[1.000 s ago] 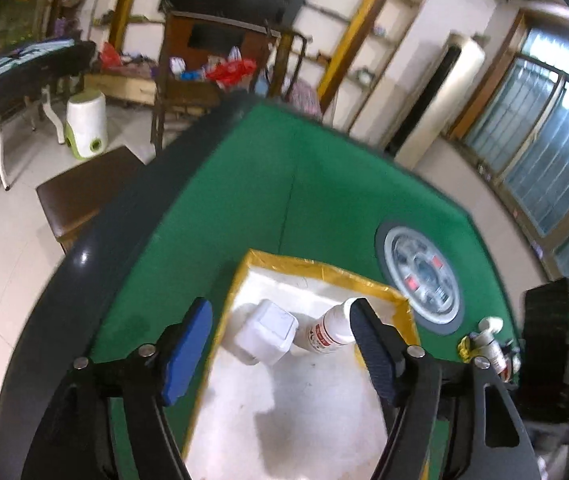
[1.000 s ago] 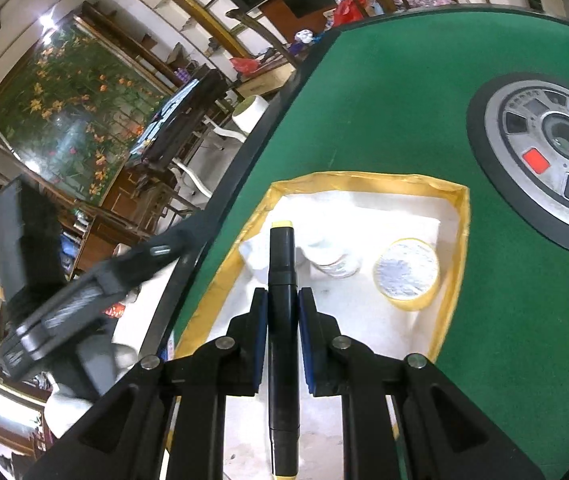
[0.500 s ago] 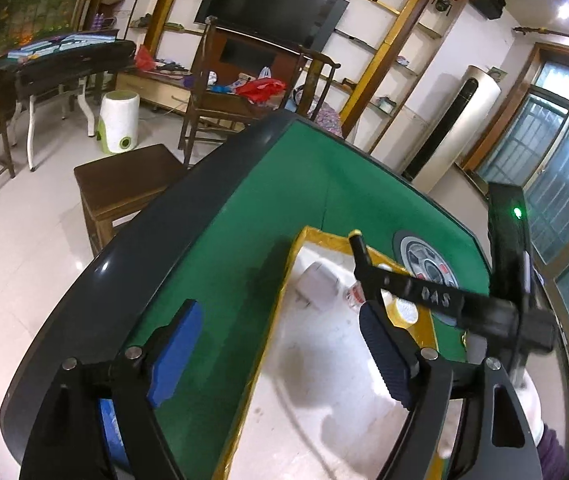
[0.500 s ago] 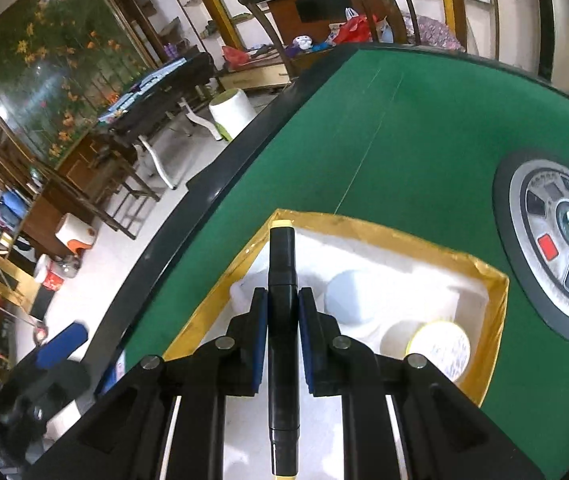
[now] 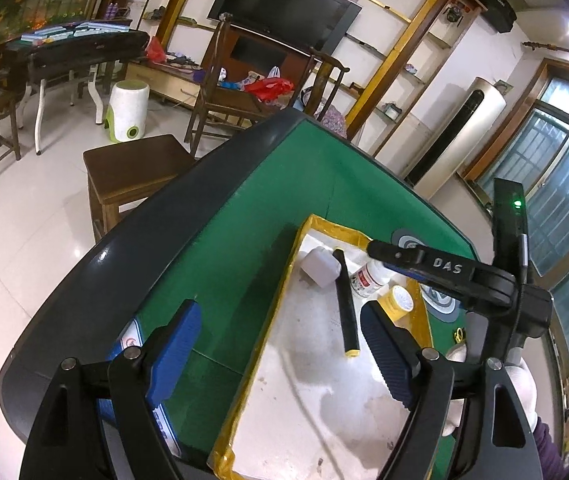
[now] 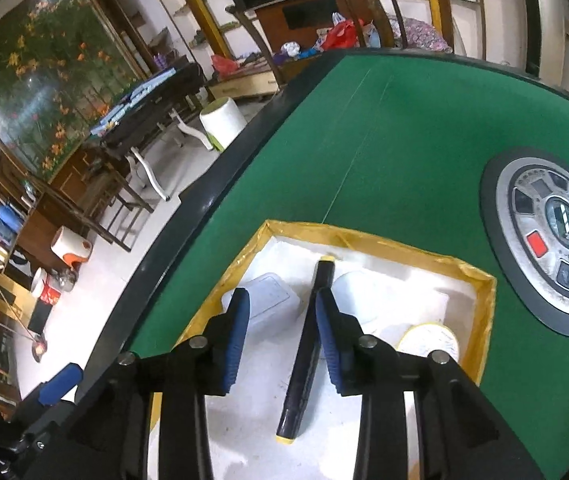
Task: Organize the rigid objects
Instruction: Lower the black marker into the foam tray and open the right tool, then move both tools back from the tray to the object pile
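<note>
A black marker (image 6: 307, 350) with yellow ends lies flat in the yellow-rimmed white tray (image 6: 484, 304) on the green surface (image 6: 396, 152), beside a white box (image 6: 268, 306) and a bottle (image 5: 368, 278). The right gripper (image 6: 282, 334) hovers above it, jaws apart; the left gripper (image 5: 280, 344) is spread wide, empty.

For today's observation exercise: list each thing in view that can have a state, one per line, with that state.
Left gripper: open, empty.
Right gripper: open, marker released.
Black marker: lying flat in tray.
White bottle: on its side.
White box: lid closed.
Yellow tape roll: lying flat.
Tray: holding all four.
</note>
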`<state>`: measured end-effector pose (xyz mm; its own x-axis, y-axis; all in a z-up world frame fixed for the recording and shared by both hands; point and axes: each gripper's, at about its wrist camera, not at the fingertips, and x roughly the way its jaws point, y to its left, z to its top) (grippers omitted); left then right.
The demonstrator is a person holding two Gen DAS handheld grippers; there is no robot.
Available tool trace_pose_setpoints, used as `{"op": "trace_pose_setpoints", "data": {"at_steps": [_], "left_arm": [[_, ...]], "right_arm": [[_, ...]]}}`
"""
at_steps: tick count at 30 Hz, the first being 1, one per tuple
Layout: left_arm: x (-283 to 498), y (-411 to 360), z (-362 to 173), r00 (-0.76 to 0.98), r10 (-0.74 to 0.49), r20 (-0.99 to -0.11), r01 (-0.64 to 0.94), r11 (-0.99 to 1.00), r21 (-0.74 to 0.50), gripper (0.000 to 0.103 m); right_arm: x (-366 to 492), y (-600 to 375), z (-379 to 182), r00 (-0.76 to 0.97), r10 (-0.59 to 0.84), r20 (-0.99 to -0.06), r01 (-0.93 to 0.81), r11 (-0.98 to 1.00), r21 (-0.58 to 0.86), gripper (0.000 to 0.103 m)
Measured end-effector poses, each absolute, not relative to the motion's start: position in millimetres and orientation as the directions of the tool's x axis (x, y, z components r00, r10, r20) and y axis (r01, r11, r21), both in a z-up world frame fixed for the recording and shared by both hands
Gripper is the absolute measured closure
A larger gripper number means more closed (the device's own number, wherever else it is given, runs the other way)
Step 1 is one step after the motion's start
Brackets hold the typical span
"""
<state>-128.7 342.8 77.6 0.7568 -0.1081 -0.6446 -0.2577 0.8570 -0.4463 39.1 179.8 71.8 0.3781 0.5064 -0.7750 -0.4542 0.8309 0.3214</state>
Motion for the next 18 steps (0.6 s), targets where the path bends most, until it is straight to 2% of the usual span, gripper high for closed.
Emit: {"op": "trace_pose_setpoints", "data": {"at_steps": [1,3,7,9,14,16,18], "left_arm": [[-130.2,340.1,79.3,0.759,-0.106,-0.642,-0.253,0.861,-0.441,0.018],[-133.2,335.9,83.3,0.767,-0.095,-0.634,-0.243,0.872,-0.425,0.018],[-136.4,320.8,91.0,0.775,-0.069,-0.628,-0.235,0.891,-0.388,0.013],[-137.6,312.7,93.1,0.776,-0.063,-0.628,-0.231,0.898,-0.375,0.013],[-137.4,280.5,98.6,0.777,-0.031,-0.629,-0.205,0.932,-0.298,0.012],[-136.2,263.6,101.7,0.777,-0.020,-0.629,-0.188,0.946,-0.263,0.012],[-133.0,243.3,104.8,0.773,-0.023,-0.634,-0.163,0.959,-0.233,0.012]], "right_arm": [[37.4,175.3,74.7,0.385,0.511,-0.768,-0.452,0.830,0.326,0.068],[29.2,163.2,82.8,0.408,0.522,-0.749,-0.450,0.829,0.332,0.057],[10.5,145.9,100.2,0.454,0.533,-0.714,-0.469,0.824,0.317,0.053],[-3.6,130.7,105.9,0.490,0.527,-0.694,-0.470,0.831,0.299,0.043],[-36.5,86.6,118.5,0.601,0.481,-0.638,-0.453,0.863,0.223,0.041],[-47.5,74.2,121.6,0.645,0.452,-0.616,-0.438,0.879,0.187,0.036],[-62.8,56.5,125.2,0.709,0.405,-0.577,-0.398,0.906,0.146,0.019]]}}
